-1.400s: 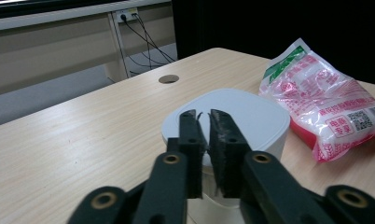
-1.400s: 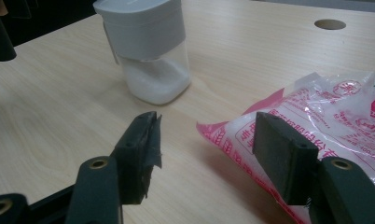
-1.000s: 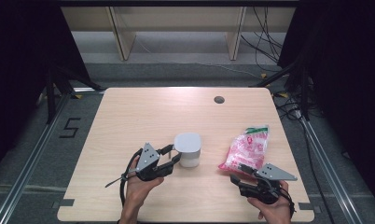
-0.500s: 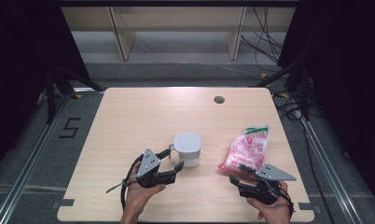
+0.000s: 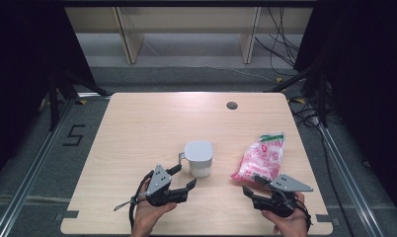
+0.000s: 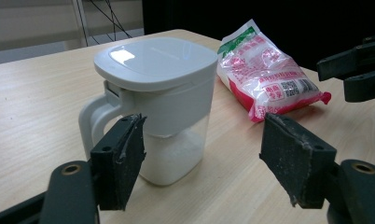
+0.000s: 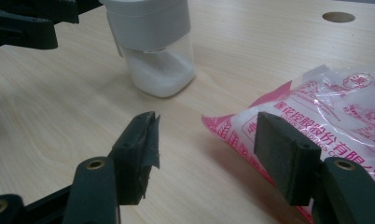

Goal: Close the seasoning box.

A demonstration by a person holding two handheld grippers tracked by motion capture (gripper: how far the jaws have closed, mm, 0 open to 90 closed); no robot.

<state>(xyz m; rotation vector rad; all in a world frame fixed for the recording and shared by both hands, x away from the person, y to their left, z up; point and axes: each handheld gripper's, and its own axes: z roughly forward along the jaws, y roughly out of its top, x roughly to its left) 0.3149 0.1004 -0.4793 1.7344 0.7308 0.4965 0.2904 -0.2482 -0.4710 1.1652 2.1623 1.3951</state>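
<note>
A white lidded jug (image 5: 198,157) with a side handle stands at the table's front middle, its clear lower part holding white powder (image 6: 171,151). A pink and white bag (image 5: 261,157) with a green top lies to its right. My left gripper (image 5: 184,176) sits just in front of the jug, near the handle (image 6: 90,119). Its jaws have just been opening and stand open with nothing between them. My right gripper (image 5: 251,182) is open at the bag's near end, and the bag's corner (image 7: 232,128) lies just beyond its jaws (image 7: 204,140).
The wooden table (image 5: 147,123) has a round cable hole (image 5: 231,105) at the back right. A cable (image 5: 125,205) trails from the left gripper near the front edge. Dark floor, rails and shelf legs surround the table.
The left gripper has drawn back a little from the jug's handle toward the front edge and its jaws have spread wider. The right gripper, jug and bag have stayed put.
</note>
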